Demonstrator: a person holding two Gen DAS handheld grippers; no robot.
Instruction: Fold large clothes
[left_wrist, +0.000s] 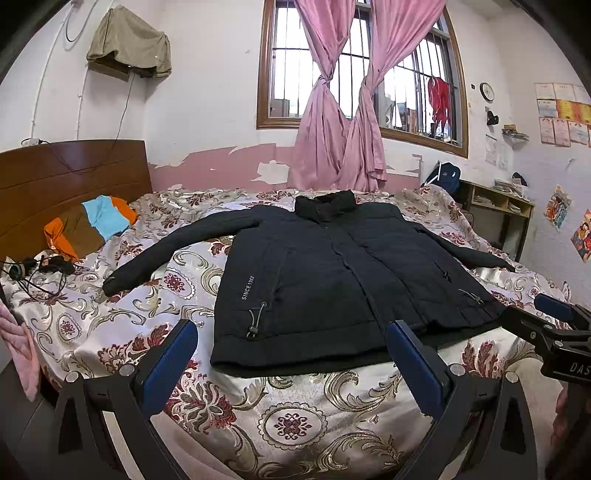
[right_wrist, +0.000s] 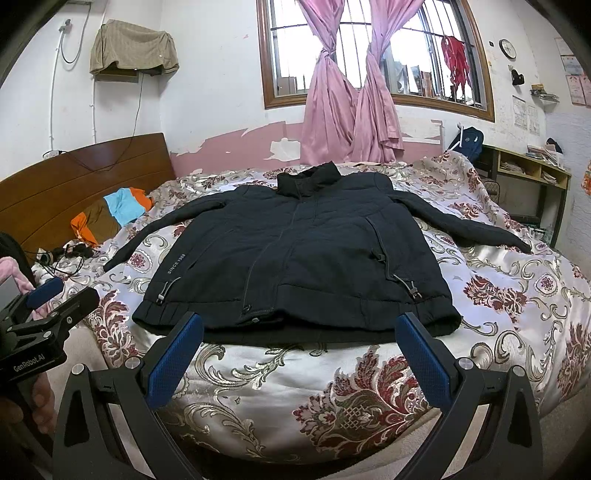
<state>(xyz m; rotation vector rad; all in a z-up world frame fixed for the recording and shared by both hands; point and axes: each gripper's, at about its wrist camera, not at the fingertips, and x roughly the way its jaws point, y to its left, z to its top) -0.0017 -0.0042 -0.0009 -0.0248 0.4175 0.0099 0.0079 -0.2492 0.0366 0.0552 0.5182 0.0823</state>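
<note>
Left wrist: jacket (left_wrist: 332, 280) flat; right gripper (left_wrist: 554, 325) visible.

We face a barred window (left_wrist: 364, 62) with knotted pink curtains (left_wrist: 341, 110), peeling pink-and-white walls (left_wrist: 214, 92), a wooden headboard (left_wrist: 70, 184) and a floral bedspread (left_wrist: 295, 424).

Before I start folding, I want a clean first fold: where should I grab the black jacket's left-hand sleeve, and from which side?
I'd take the black jacket by the sleeve cuff. It lies flat and spread away from the body on the floral bedspread, so the open left gripper could come from the bed's left side, pinch across the cuff and carry it inward over the chest.
</note>
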